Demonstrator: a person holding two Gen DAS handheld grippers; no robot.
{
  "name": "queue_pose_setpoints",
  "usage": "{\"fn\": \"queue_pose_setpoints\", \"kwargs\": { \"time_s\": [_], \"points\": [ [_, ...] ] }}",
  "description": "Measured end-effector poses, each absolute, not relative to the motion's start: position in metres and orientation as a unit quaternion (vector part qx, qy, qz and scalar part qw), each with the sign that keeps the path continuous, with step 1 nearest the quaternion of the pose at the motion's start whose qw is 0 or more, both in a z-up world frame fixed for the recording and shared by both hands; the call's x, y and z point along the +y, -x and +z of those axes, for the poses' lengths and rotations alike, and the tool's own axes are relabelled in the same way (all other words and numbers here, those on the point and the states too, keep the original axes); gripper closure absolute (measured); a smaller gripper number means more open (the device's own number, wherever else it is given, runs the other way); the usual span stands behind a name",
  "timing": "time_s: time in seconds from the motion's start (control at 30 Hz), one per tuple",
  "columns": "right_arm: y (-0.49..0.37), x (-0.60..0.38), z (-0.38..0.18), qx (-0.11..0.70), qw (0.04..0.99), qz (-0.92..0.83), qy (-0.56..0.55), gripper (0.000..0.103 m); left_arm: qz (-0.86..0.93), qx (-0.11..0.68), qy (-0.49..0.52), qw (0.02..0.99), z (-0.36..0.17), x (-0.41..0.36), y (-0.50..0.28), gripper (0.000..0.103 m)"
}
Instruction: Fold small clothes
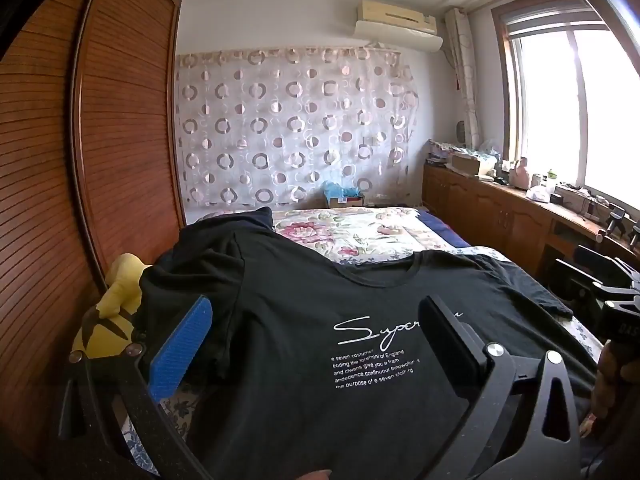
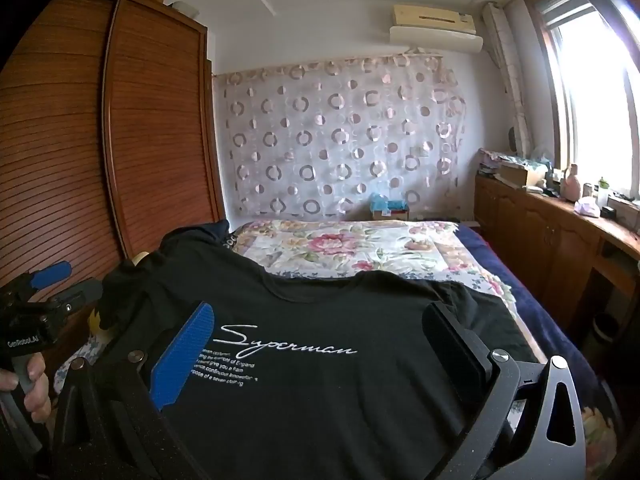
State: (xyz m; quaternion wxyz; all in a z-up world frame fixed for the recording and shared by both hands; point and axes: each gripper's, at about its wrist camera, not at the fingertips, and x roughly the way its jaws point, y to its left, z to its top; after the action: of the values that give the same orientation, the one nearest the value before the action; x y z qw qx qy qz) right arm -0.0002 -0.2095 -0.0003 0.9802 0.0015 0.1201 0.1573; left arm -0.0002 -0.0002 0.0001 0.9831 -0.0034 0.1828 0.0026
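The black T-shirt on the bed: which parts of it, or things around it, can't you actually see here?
- Black T-shirt: the hem is cut off by the bottom edge in both views.
- Its small print: partly hidden behind the right gripper finger; too blurry to read fully.
- Yellow plush toy: mostly covered by the shirt's sleeve in the left wrist view.
- Left gripper: open above the shirt.

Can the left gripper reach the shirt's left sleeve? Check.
Probably yes. The left gripper is open above the black shirt, and the sleeve lies uncovered just ahead, beside the yellow toy.
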Motion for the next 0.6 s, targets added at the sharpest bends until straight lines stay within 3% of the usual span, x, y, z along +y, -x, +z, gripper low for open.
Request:
{"fn": "queue_pose_setpoints", "kwargs": {
  "time_s": [0.6],
  "points": [
    [0.0034, -0.2081, -0.0003, 0.117, 0.980, 0.159, -0.004, 0.000, 0.003, 0.182, 0.001, 0.983, 0.0001, -0.0002, -0.0001, 0.000]
  ]
}}
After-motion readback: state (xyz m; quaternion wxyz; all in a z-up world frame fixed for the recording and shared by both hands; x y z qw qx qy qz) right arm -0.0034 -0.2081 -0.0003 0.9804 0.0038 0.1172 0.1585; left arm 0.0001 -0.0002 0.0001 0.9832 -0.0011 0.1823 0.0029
